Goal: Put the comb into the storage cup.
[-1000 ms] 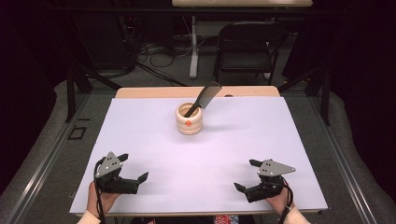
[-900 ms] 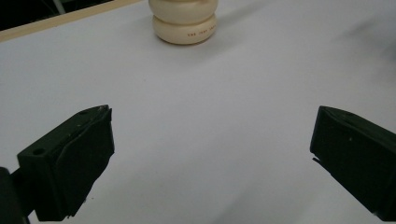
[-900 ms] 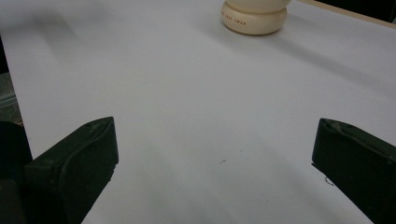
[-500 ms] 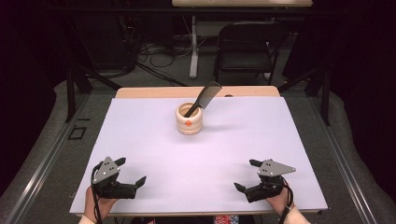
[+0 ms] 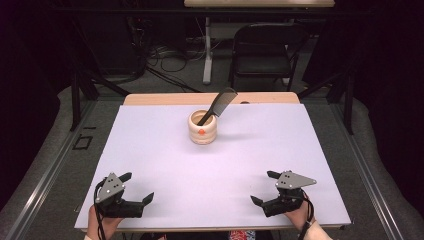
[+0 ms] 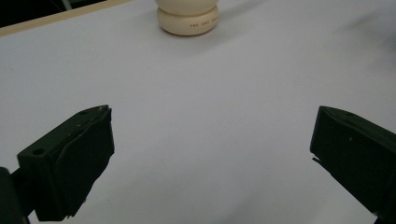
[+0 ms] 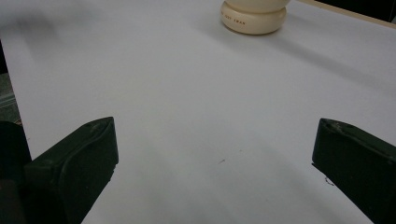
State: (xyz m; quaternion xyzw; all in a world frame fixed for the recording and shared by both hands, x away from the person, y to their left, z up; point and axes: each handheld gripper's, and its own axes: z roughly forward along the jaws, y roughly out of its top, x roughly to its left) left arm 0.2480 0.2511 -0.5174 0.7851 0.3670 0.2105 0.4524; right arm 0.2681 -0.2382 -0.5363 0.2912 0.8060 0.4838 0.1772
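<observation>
Left gripper: jaws wide apart, empty, at the table's near edge. Right gripper: jaws wide apart, empty, same edge. Cup: well ahead of both grippers, between their lines. Comb: standing tilted in the cup.

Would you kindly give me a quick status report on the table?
Left gripper and right gripper open, near edge. Black comb leaning in cream holder, untouched. White table between them bare.

Both gripper views crop the cream holder at the top edge; its printed lettering is unreadable.
</observation>
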